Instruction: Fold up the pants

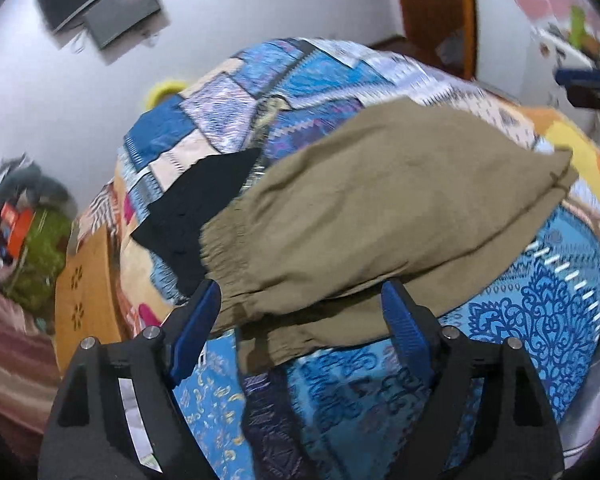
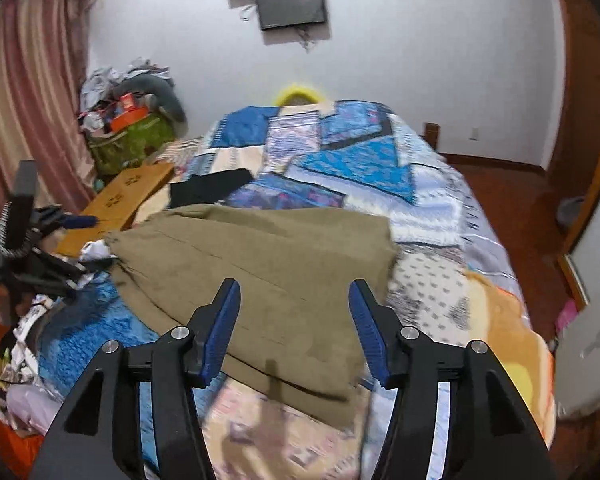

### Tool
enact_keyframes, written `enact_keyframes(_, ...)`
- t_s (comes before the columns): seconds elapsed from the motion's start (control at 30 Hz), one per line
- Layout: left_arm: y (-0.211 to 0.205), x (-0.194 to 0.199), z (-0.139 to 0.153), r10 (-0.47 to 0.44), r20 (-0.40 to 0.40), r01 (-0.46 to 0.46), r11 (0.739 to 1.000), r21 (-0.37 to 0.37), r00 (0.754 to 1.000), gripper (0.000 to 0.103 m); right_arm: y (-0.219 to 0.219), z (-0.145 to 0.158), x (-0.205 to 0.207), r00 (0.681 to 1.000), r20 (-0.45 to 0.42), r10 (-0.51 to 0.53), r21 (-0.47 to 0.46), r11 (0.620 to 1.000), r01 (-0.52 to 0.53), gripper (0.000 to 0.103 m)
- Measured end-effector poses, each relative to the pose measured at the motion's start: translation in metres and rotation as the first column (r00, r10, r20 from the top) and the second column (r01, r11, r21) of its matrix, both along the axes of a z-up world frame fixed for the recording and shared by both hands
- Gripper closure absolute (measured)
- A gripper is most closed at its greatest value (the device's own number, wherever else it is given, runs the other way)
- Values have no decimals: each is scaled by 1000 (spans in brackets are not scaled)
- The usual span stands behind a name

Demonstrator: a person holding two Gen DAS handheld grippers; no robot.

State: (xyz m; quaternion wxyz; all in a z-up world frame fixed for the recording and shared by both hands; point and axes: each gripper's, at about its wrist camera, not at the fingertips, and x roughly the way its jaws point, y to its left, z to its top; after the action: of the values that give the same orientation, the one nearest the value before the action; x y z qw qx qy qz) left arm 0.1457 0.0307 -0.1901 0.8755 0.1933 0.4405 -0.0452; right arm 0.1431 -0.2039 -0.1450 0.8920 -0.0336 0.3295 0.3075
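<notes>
Olive-brown pants lie folded in a flat stack on the patchwork quilt of a bed. The elastic waistband is at the left end in the left wrist view. My left gripper stands open just over the near edge by the waistband, its blue pads clear of the cloth. In the right wrist view the same pants spread across the bed. My right gripper hangs open above their near part, holding nothing. The right gripper also shows at the far right edge of the left wrist view.
A black garment lies on the quilt just beyond the pants. A wooden bench stands along the bed's left side, with a green bag and clutter behind it. Screens hang on the white wall. Red floor runs right of the bed.
</notes>
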Motion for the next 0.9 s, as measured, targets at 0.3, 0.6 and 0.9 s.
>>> enact_keyframes(0.3, -14, 23, -1, -65, -30, 63, 996, -64, 997, 21, 69, -30, -2, 979, -73, 193, -49, 979, -197, 48)
enact_keyframes(0.6, -2, 37, 18, -50, -55, 37, 975, -218, 997, 31, 121, -45, 1, 964, -24, 265, -158, 951, -266, 52)
enact_keyframes(0.9, -6, 26, 3, -32, -37, 28, 993, -112, 999, 40, 119, -34, 14, 963, -18, 267, -128, 955, -267, 92)
